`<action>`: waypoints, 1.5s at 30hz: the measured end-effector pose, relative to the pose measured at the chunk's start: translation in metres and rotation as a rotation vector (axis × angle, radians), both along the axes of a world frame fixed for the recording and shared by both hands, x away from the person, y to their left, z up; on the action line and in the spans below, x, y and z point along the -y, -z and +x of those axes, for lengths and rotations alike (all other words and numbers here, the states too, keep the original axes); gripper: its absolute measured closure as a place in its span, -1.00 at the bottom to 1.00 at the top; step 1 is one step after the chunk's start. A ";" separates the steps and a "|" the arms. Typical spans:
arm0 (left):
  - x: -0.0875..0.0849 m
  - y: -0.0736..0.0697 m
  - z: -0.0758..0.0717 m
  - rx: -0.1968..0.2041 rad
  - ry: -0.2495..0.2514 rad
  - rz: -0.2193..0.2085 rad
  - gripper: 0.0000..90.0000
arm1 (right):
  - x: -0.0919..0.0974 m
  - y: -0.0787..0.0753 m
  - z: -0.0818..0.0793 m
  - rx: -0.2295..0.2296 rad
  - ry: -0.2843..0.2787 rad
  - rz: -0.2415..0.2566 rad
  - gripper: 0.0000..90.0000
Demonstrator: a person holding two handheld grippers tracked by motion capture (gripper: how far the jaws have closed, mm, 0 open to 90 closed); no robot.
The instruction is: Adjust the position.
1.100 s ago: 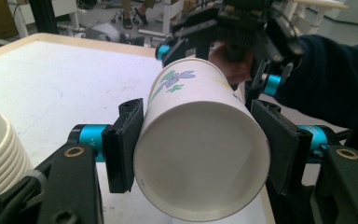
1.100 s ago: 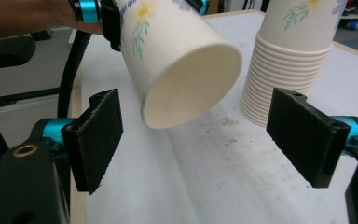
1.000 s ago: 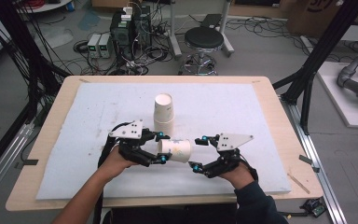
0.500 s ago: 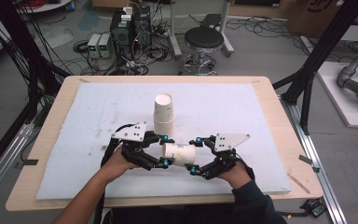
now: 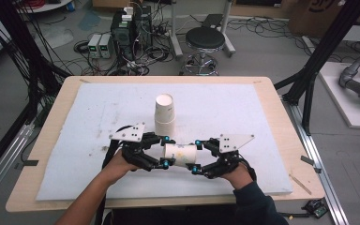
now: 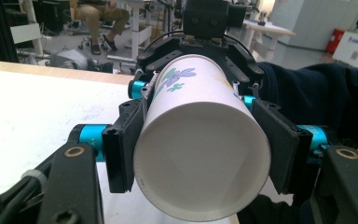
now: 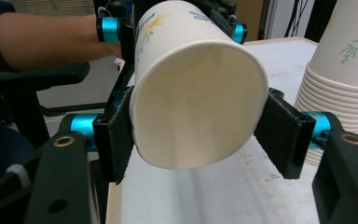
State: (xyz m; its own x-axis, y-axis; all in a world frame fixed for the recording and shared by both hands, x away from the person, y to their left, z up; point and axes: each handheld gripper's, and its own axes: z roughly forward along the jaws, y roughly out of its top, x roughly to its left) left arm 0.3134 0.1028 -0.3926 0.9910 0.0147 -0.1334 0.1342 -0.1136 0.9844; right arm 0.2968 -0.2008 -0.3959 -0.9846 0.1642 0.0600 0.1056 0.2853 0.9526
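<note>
A white paper cup with a flower print lies level between my two grippers, just above the white mat. My left gripper is shut on its base end; in the left gripper view the pads press both sides of the cup. My right gripper has just been closing and now grips the mouth end. In the right gripper view its pads squeeze the open rim of the cup slightly oval.
A stack of upturned paper cups stands on the white mat just behind the grippers, and shows at the right edge of the right gripper view. A stool and cabled equipment stand beyond the table's far edge.
The right gripper's jaws, spread wide beside the cup's end a second ago, have closed onto it. The left gripper and the cup have stayed put.
</note>
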 end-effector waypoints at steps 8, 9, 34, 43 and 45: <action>0.002 -0.002 -0.002 -0.023 -0.048 0.100 -0.59 | 0.001 -0.004 0.000 -0.010 -0.001 -0.032 -0.24; 0.001 -0.003 -0.001 -0.026 -0.050 0.128 -0.63 | 0.002 -0.005 0.001 -0.013 0.002 -0.045 -0.25; 0.014 -0.022 0.000 0.127 -0.060 0.485 -0.61 | -0.025 -0.038 0.012 0.000 -0.001 -0.444 -0.27; 0.022 -0.020 0.002 0.132 -0.054 0.560 -0.59 | -0.041 -0.045 0.014 0.010 -0.023 -0.576 -0.27; 0.024 -0.019 0.002 0.135 -0.051 0.571 -0.58 | -0.045 -0.046 0.014 0.013 -0.027 -0.600 -0.27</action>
